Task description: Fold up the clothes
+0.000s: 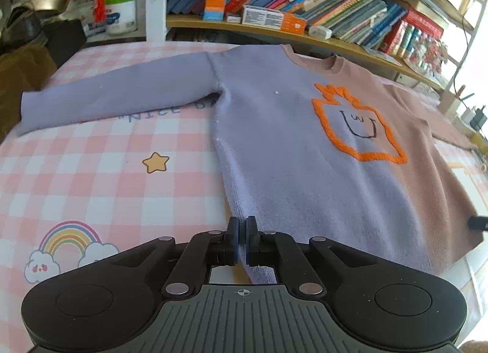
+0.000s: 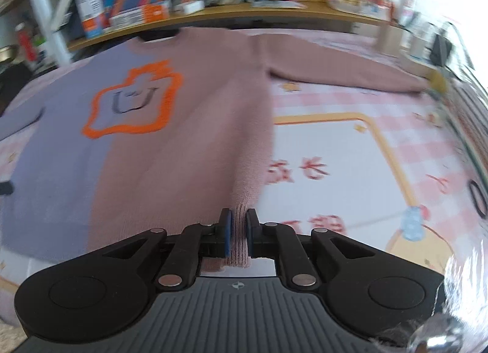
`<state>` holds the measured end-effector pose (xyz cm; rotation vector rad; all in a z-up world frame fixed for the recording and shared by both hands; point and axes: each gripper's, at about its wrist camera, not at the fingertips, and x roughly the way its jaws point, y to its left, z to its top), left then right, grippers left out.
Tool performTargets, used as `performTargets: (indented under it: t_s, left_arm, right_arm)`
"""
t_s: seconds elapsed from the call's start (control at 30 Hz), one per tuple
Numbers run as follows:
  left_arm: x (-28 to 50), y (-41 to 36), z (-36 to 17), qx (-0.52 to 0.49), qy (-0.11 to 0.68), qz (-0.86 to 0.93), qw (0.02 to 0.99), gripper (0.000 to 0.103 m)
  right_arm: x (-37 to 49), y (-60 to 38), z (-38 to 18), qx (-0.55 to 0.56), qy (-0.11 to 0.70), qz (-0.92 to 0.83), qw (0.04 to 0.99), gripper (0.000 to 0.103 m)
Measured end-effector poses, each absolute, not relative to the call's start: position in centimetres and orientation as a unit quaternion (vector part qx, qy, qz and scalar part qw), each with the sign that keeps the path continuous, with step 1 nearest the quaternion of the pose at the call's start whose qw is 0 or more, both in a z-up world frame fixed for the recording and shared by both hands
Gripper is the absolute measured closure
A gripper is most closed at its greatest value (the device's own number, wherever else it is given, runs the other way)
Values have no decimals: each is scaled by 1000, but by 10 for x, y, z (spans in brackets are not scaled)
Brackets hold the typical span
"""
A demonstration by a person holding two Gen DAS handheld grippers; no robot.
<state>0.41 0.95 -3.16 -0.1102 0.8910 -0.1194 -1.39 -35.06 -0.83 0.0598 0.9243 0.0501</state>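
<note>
Nearest in the left wrist view, the left gripper had its jaws pressed together on the lilac hem corner of the sweater, at about 6 o'clock in frame. In the right wrist view the right gripper pinched the ribbed pink hem corner the same way, also at 6 o'clock, a thin fold of knit showing between the pads. One sweater, half lilac and half dusty pink, lay face up and spread flat on the checked bed cover, running from the jaws toward 12 o'clock, with one orange-outlined face motif on the chest. Two sleeves were both stretched outward: the lilac sleeve toward 9 o'clock in the left view, the pink sleeve toward 2 o'clock in the right view. Judged from this, the fold was only at its start: both bottom corners were gripped, no crease yet made, sleeves untucked, body at full length. Left to do, likely: carry the hem up toward the collar, bring in the sleeves, halve it. Beyond, at 12 o'clock, one bookshelf was packed with books too many to count. The right view was blurred at its edges.
</note>
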Motion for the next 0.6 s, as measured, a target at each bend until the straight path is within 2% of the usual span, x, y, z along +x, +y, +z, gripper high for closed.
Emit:
performTargets:
  t_s: [0.4, 0.53, 0.6]
  left_arm:
    - [6, 11, -35, -45, 429, -49, 901, 100]
    - [2, 11, -30, -50, 423, -31, 904, 90]
    - [-2, 11, -24, -64, 411, -21, 909, 86]
  right_arm:
    - [-16, -348, -16, 15, 456, 23, 890, 94]
    - [-18, -350, -14, 18, 447, 30, 894, 93]
    - [-20, -351, -10, 19, 437, 35, 899, 86]
